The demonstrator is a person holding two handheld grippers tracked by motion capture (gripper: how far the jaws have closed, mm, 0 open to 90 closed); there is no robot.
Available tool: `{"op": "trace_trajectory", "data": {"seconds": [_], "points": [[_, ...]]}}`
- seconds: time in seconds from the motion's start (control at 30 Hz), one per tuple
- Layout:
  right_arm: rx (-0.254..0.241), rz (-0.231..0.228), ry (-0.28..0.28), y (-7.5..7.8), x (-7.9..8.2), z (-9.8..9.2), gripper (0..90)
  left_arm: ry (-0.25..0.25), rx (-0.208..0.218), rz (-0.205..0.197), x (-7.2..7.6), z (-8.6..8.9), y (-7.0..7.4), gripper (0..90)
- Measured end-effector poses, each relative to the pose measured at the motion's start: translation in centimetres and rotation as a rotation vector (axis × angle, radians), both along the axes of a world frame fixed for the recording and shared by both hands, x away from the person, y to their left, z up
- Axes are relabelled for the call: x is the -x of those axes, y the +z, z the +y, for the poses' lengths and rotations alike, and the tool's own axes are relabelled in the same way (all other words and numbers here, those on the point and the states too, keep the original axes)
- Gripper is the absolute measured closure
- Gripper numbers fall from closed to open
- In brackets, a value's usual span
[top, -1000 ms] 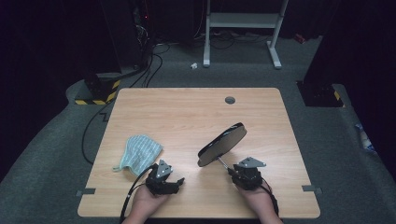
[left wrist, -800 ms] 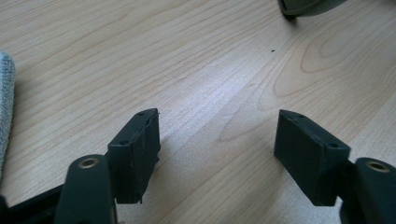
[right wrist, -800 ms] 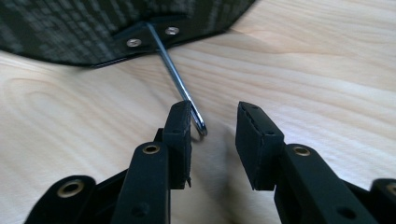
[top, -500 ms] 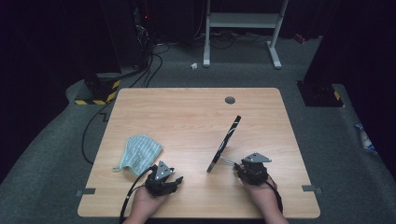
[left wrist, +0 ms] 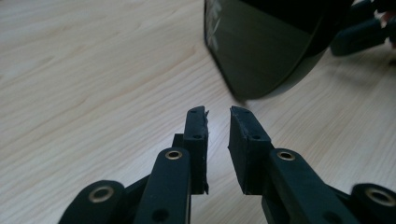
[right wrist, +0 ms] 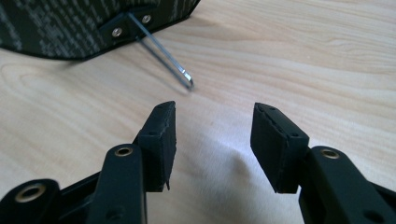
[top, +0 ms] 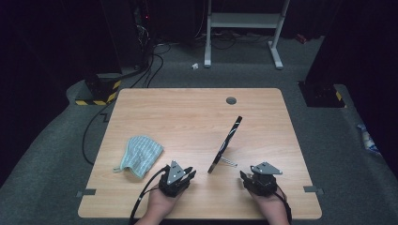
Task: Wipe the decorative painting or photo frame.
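Observation:
A dark oval mirror (top: 228, 143) stands nearly on edge on the wooden table (top: 187, 112), propped by its wire stand (right wrist: 168, 58). Its glossy face (left wrist: 266, 46) lies just beyond my left gripper (left wrist: 218, 116), whose jaws have just been closing and now stand shut with nothing between them. Its printed back (right wrist: 70, 23) faces my right gripper (right wrist: 215, 116), whose jaws have just been opening and stand open and empty, short of the stand. In the high view the left gripper (top: 187, 174) and right gripper (top: 245, 178) flank the mirror's foot. A striped blue-green cloth (top: 140, 154) lies to the left.
A round cable hole (top: 231, 100) sits near the table's far edge. The left gripper's cable (top: 145, 197) trails over the front edge. Beyond the table stand a white frame (top: 244, 23) and a block with black-yellow stripes (top: 98, 96) on the grey floor.
The mirror, held tilted in the right gripper a second ago, now stands on its own stand. The right gripper has let go and drawn back. The left jaws have closed.

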State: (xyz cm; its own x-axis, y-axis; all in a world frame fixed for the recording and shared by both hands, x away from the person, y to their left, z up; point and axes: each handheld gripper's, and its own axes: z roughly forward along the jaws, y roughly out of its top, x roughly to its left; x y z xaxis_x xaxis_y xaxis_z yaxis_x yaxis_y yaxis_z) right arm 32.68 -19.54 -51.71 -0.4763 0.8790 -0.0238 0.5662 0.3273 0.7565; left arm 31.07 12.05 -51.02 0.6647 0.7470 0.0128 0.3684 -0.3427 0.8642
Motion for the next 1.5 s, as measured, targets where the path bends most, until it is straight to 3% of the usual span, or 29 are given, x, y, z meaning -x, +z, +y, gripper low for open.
{"op": "trace_trajectory", "data": {"seconds": [0.2, 0.33, 0.77, 0.93, 1.1, 1.2, 1.5], "points": [[0.016, -0.003, 0.005, 0.0, 1.0, 0.0, 49.7, -0.035, 0.025, -0.014, 0.0, -1.4, 0.4, 76.4], [0.025, -0.003, 0.007, -0.1, 1.5, -0.1, 49.6, -0.047, 0.013, -0.032, 0.0, -2.0, 0.5, 75.6], [0.02, -0.006, -0.007, -0.1, 2.4, -0.6, 49.6, -0.111, 0.02, -0.031, 0.8, -3.7, 0.5, 74.0], [0.021, -0.01, -0.011, 0.0, 2.6, -0.7, 49.5, -0.094, 0.016, -0.05, 1.1, -3.4, 0.6, 74.7], [0.019, -0.008, -0.017, -0.1, 2.7, -0.9, 49.5, -0.007, 0.027, -0.053, 0.4, -2.1, 0.5, 79.2], [0.025, -0.007, -0.011, -0.1, 2.6, -0.7, 49.5, 0.024, 0.027, -0.056, -0.2, -2.3, 0.4, 80.1], [0.03, -0.008, -0.01, -0.2, 3.0, -0.7, 49.5, -0.045, 0.027, -0.046, 0.1, -4.0, 0.2, 80.3]]}}
